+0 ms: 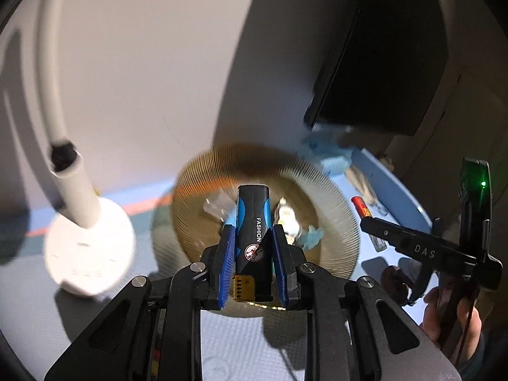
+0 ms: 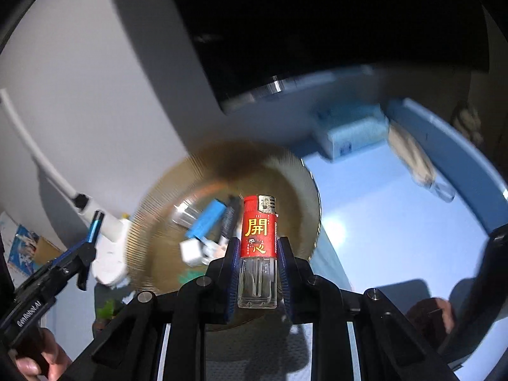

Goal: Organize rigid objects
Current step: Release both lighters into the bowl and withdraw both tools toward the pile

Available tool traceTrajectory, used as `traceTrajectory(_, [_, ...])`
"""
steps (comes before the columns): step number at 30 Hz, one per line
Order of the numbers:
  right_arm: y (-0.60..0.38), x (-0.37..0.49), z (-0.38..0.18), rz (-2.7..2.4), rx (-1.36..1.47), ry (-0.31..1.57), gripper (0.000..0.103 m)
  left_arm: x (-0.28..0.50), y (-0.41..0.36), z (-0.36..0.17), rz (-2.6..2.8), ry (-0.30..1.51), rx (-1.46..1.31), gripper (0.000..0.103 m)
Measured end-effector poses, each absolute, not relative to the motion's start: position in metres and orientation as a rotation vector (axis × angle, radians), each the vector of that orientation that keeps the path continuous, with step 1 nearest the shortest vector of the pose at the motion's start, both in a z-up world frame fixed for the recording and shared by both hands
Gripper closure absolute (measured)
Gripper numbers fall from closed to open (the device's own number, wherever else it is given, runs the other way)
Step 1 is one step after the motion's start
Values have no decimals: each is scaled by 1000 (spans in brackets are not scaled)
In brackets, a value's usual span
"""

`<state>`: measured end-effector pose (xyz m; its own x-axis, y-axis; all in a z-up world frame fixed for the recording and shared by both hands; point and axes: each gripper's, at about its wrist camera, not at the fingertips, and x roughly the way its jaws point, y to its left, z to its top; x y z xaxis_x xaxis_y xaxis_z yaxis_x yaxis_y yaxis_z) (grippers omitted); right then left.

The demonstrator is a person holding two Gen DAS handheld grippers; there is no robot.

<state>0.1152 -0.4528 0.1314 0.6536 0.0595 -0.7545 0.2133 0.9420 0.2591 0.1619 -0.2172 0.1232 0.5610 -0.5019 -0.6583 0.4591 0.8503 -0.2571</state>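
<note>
My left gripper (image 1: 254,231) is shut on a black and blue lighter (image 1: 253,222) marked FASHION, held upright above a round gold ribbed dish (image 1: 336,222). My right gripper (image 2: 257,244) is shut on a red lighter (image 2: 258,228) with gold characters and a clear base, above the same dish (image 2: 152,222). The dish holds several small items, among them a blue lighter (image 2: 204,219) and a white piece (image 2: 192,252). The right gripper with its red lighter (image 1: 362,208) shows at the right of the left wrist view. The left gripper (image 2: 95,222) shows at the left of the right wrist view.
A white lamp base (image 1: 89,250) with a curved white neck (image 1: 50,95) stands left of the dish. A blue tray (image 2: 444,146) lies to the right with a blue-white box (image 2: 352,136) and a clear lighter (image 2: 443,190). A dark monitor (image 2: 317,25) stands behind.
</note>
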Motion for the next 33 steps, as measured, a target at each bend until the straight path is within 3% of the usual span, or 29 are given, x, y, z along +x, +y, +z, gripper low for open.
traceTrajectory(8, [-447, 127, 105, -60, 271, 952, 80, 169, -244, 89, -563, 876, -35, 82])
traceTrajectory(9, [-446, 127, 105, -44, 282, 954, 75, 168, -243, 90, -569, 877, -43, 77])
traceTrajectory(11, [-447, 124, 110, -35, 308, 949, 59, 163, -237, 98, -566, 865, -65, 48])
traceTrajectory(12, [-447, 119, 114, -37, 314, 930, 51, 161, -231, 102, -561, 852, -73, 43])
traceTrajectory(13, [-447, 115, 119, -38, 317, 908, 50, 154, -221, 110, -557, 821, -83, 39])
traceTrajectory(24, [-392, 48, 157, 69, 257, 817, 43, 53, -83, 153, -386, 652, -124, 38])
traceTrajectory(26, [-369, 37, 158, 116, 217, 809, 43, 40, -59, 151, -343, 647, -133, 26])
traceTrajectory(28, [-349, 24, 152, 154, 192, 808, 42, 27, -32, 143, -286, 653, -158, 21])
traceTrajectory(33, [-311, 8, 101, 203, 182, 869, 34, 18, 12, 84, -138, 747, -176, 21])
